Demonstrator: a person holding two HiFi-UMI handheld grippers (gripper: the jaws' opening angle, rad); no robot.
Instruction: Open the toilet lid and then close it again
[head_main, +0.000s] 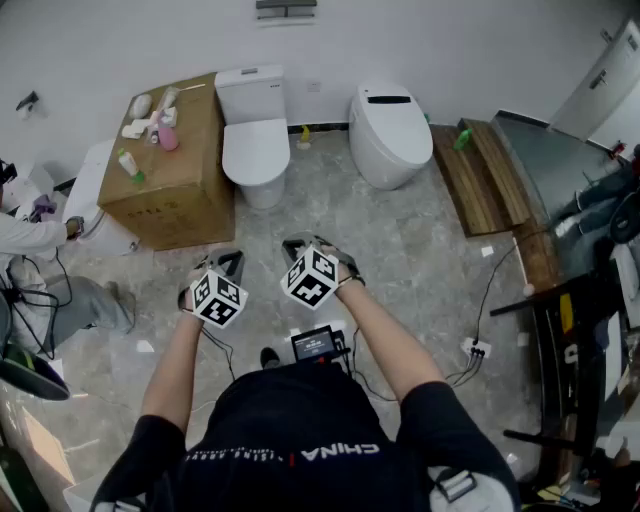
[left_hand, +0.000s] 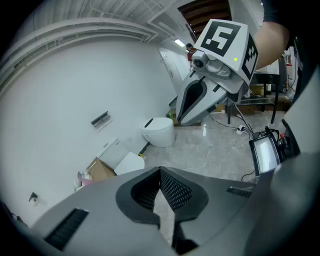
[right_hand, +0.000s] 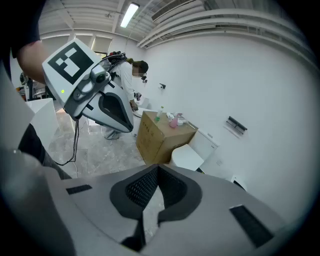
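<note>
Though we hold left claw (head_main: 229, 262) and right claw (head_main: 298, 245) clenched empty, toilet lid (head_main: 256, 150) lies down, well ahead between them.

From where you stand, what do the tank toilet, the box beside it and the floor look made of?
Toilet: smooth, glossy white, likely glazed ceramic. Box: matte brown with folded edges, looks like cardboard. Floor: grey, veined, faintly reflective, probably polished stone or tile.

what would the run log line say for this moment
stage: lid not yet opened | left gripper: shut, empty | right gripper: shut, empty | toilet lid: down | both grippers held short of it
</note>
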